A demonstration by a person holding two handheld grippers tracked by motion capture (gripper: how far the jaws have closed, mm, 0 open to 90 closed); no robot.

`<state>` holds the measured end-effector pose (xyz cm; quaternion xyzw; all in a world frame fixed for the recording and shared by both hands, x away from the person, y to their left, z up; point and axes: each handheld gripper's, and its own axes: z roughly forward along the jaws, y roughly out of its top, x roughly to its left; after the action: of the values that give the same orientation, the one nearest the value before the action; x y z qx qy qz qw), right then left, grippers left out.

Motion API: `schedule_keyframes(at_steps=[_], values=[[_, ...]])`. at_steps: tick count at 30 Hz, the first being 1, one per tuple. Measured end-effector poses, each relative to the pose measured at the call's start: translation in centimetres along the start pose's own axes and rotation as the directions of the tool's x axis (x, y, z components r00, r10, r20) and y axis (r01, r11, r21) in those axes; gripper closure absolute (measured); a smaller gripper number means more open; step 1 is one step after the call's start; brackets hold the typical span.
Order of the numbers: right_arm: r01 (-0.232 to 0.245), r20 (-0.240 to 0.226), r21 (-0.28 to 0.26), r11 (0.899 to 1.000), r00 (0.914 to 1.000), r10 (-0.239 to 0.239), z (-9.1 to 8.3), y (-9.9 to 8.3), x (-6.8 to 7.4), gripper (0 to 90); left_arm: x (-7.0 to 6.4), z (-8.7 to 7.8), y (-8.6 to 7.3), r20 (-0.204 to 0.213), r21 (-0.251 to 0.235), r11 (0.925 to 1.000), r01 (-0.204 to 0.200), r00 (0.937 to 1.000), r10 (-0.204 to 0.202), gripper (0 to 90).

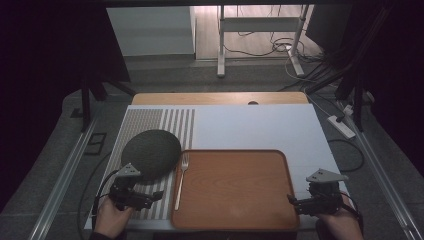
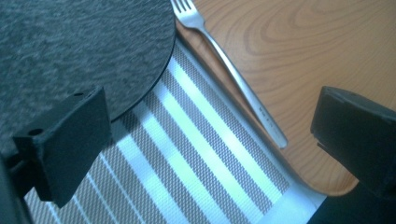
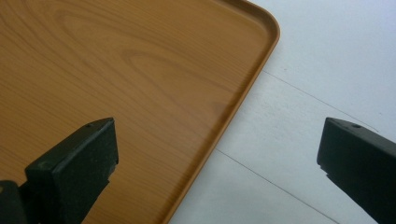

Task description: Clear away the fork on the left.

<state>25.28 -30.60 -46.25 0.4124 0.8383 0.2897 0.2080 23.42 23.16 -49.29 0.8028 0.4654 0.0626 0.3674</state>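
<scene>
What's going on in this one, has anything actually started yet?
Nothing is gripped yet. A person holds a gripper in each hand at the near edge of the table. The left gripper hovers with jaws open over the striped placemat, beside the dark round slate plate and the fork, which lies along the left rim of the wooden tray. The right gripper is open too, at the tray's near right corner. The tray holds nothing apart from the fork on its rim.

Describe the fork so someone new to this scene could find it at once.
Start at the wooden tray on the white table. Along the tray's left edge lies the fork, tines pointing away from the person, beside the dark round mat. It is the sole slim, shiny metal item there.
</scene>
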Motion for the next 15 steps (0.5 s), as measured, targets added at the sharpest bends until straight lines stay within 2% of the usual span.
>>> schedule_keyframes(at_steps=[4,9,15], values=[[-0.003,-0.002,-0.001,1.0,1.0,0.003,0.0,0.0,0.0,0.0,0.1,-0.7,-0.7,-0.004,-0.017,0.9997,0.02,0.9998,-0.02,0.0],[-0.003,0.0,0.0,1.0,1.0,0.003,0.0,0.0,0.0,0.0,0.1,-1.4,-1.2,-0.028,-0.033,0.9991,0.025,0.9993,-0.025,0.0],[-0.007,-0.001,-0.001,1.0,1.0,0.007,0.0,0.0,-0.1,0.0,-0.2,-2.0,-1.6,-0.052,-0.051,0.9987,0.008,0.9986,-0.011,0.0]])
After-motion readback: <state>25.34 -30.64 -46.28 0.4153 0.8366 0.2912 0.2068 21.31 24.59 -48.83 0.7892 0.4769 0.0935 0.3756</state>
